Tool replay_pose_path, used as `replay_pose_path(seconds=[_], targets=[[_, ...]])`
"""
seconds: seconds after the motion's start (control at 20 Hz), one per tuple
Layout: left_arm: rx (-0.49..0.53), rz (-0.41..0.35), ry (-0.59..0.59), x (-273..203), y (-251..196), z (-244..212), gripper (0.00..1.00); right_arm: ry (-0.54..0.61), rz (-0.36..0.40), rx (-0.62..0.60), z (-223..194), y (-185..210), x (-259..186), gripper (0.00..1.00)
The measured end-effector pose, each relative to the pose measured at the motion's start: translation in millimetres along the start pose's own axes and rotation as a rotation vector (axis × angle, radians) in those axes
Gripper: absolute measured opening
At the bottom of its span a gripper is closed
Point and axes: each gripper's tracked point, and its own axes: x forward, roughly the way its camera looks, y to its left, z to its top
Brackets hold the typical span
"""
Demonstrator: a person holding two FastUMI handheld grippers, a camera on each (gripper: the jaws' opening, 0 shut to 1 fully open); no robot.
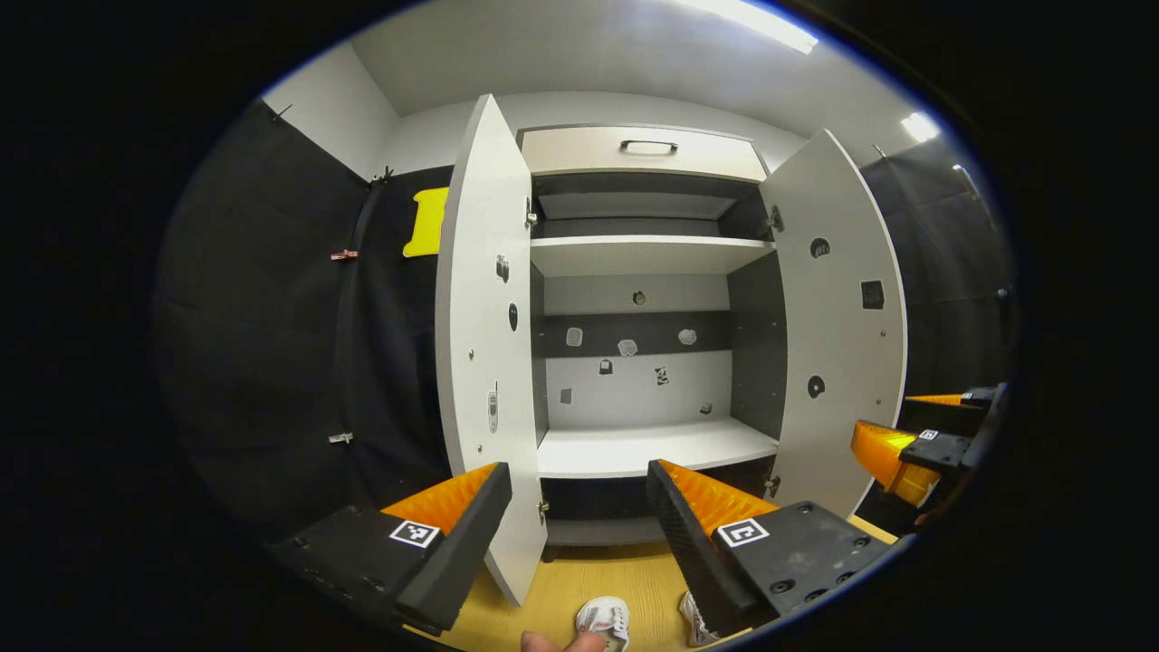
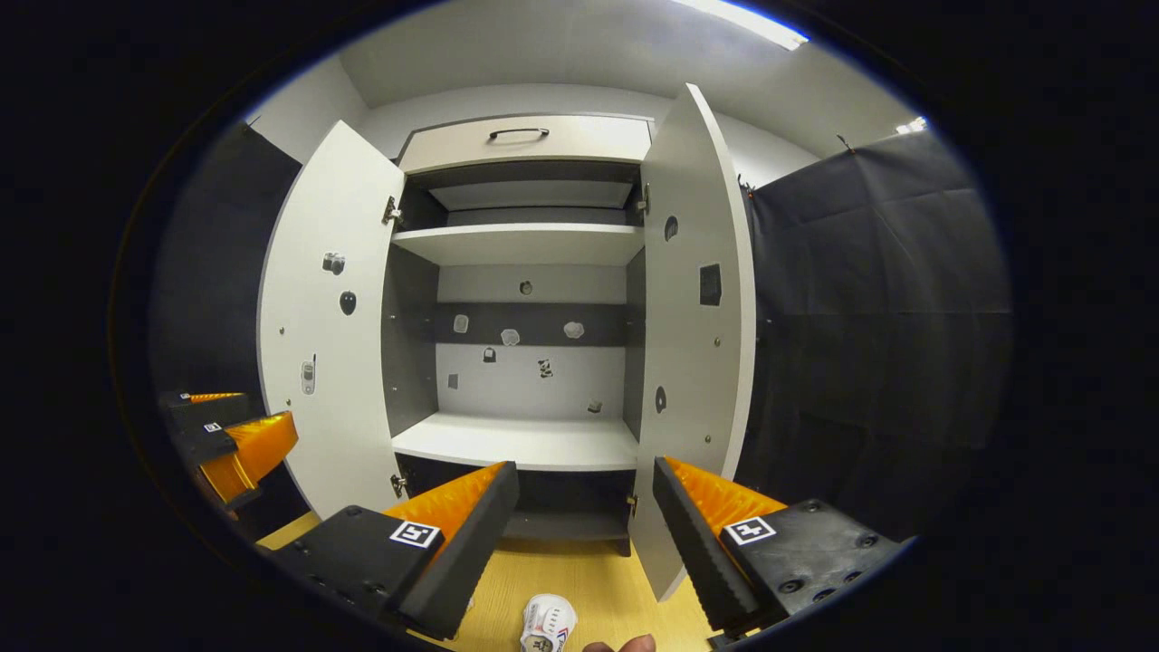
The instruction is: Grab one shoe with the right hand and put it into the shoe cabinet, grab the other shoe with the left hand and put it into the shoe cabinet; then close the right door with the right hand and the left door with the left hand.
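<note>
Both tongs wide and empty before the open shoe cabinet (image 1: 634, 299).
I hold the left tongs (image 1: 579, 498) and right tongs (image 2: 584, 498) spread; two shoes (image 1: 605, 620) lie on the wooden floor (image 1: 589, 570) below; both doors (image 1: 484, 344) stand open.

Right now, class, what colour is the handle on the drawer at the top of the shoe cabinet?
Black. The handle shows best in the left gripper view, on the pale drawer.

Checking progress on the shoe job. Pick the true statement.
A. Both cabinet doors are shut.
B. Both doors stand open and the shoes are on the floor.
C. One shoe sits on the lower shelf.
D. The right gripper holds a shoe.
B: the left door and right door stand open, the lower shelf is bare, and a shoe lies on the floor.
</note>
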Motion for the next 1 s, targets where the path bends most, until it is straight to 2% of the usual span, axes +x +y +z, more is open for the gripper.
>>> replay_pose_path(seconds=[0.3, 0.65, 0.85, 1.0], targets=[[-0.01, 0.025, -0.003, -1.6, 14.1, -10.4, 0.95, 0.159, 0.057, 0.068, -74.8, 22.3, -10.7, 0.98], [0.011, 0.076, 0.009, -7.1, 30.9, -26.3, 0.95, 0.441, 0.15, 0.109, -217.1, 56.3, -40.4, 0.99], [-0.005, 0.094, 0.035, -13.5, 31.9, -41.0, 0.95, 0.59, 0.165, 0.153, -291.9, 67.5, -54.6, 0.99], [0.011, 0.105, 0.059, -18.0, 33.6, -52.1, 0.95, 0.673, 0.191, 0.155, -339.1, 77.0, -57.9, 0.89]])
